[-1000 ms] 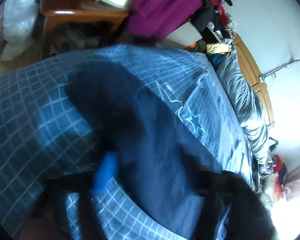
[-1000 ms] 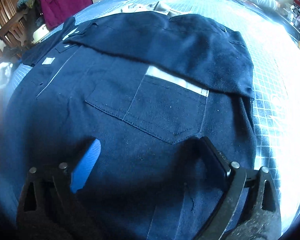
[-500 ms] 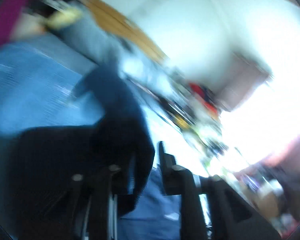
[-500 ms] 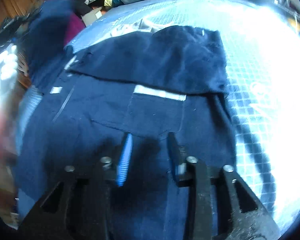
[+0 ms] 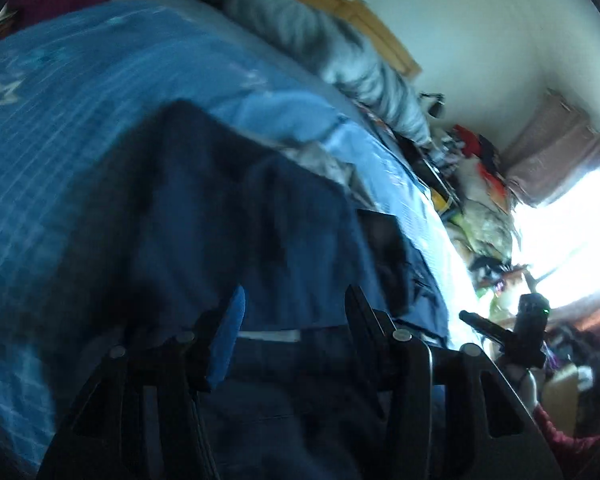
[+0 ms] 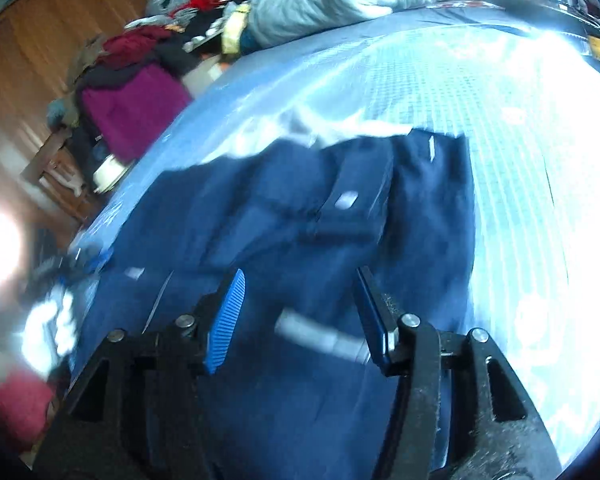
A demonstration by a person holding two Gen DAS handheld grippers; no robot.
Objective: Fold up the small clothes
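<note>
A navy blue garment (image 5: 228, 208) lies on the blue checked bedspread (image 5: 60, 128), one part folded over another. In the right wrist view the same garment (image 6: 284, 216) shows small white labels and a pale strip near my fingers. My left gripper (image 5: 296, 296) hovers low over the cloth, open, with only fabric seen through the gap. Over the garment's near part, my right gripper (image 6: 300, 274) is open too and holds nothing. Its blue ribbed pad (image 6: 228, 312) is well apart from the other finger. Both views are blurred by motion.
A grey duvet (image 5: 340, 52) lies along the bed's far side by the wooden headboard (image 5: 352, 12). Piled clothes, a magenta one (image 6: 132, 108) among them, sit on a wooden chair off the bed's corner. Clutter (image 5: 484, 184) fills the side near the bright window.
Half a second ago my left gripper was shut on a lifted part of the navy cloth; now it is open and that part lies folded over. My right gripper's fingers have spread wider.
</note>
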